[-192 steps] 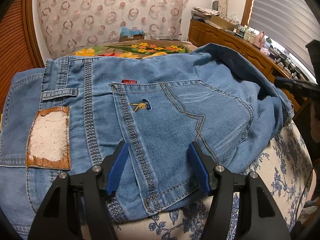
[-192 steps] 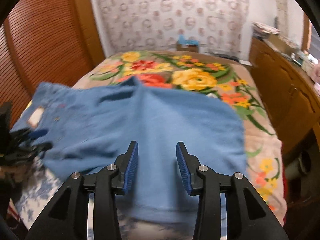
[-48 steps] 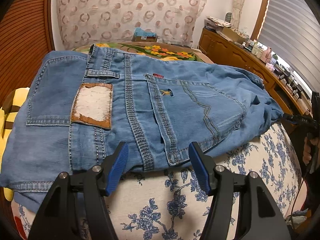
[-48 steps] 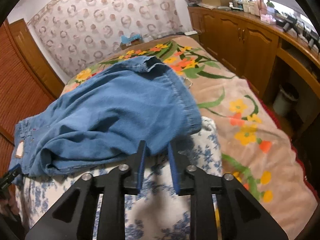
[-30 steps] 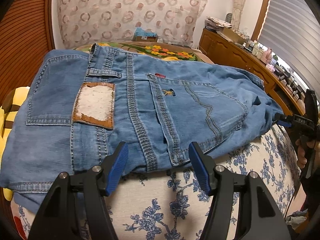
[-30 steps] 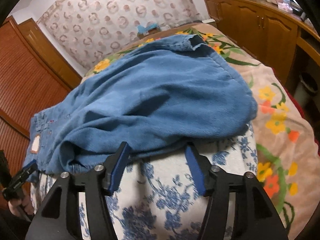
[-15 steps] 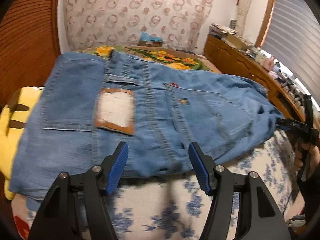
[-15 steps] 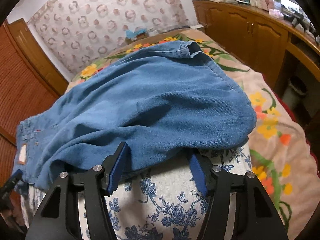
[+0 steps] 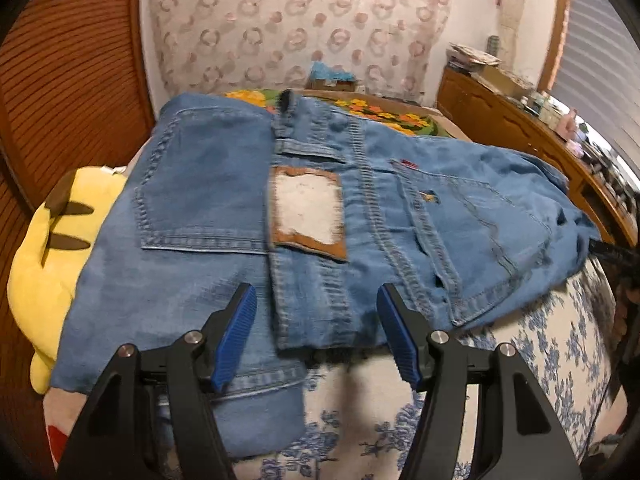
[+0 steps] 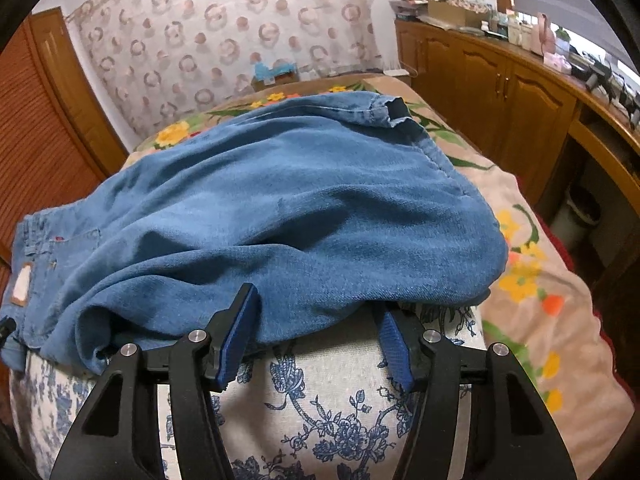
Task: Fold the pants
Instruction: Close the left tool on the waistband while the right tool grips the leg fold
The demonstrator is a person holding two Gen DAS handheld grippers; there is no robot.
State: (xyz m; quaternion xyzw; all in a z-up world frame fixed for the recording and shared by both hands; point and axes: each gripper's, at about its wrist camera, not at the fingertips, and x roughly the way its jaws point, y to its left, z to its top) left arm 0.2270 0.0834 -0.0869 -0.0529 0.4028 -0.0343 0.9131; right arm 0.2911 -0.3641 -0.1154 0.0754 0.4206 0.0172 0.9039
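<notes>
Blue denim pants (image 9: 360,216) lie back side up on a bed, with a brown-and-white waist patch (image 9: 308,212) and a back pocket. My left gripper (image 9: 316,324) is open, its jaws either side of the waistband edge at the near side. In the right wrist view the folded legs (image 10: 300,220) form a rumpled heap. My right gripper (image 10: 316,324) is open, its jaws straddling the near edge of the fabric; the right fingertip sits under the cloth.
A blue-flowered white cover (image 10: 328,412) lies under the pants, over a floral blanket (image 10: 528,280). A yellow plush toy (image 9: 48,256) sits left of the pants. Wooden cabinets (image 10: 500,92) line the right wall, a wooden shutter (image 9: 60,80) the left.
My left gripper has shifted left along the waistband, so the patch now sits centred. My right gripper opened and moved in until its jaws straddle the fabric edge.
</notes>
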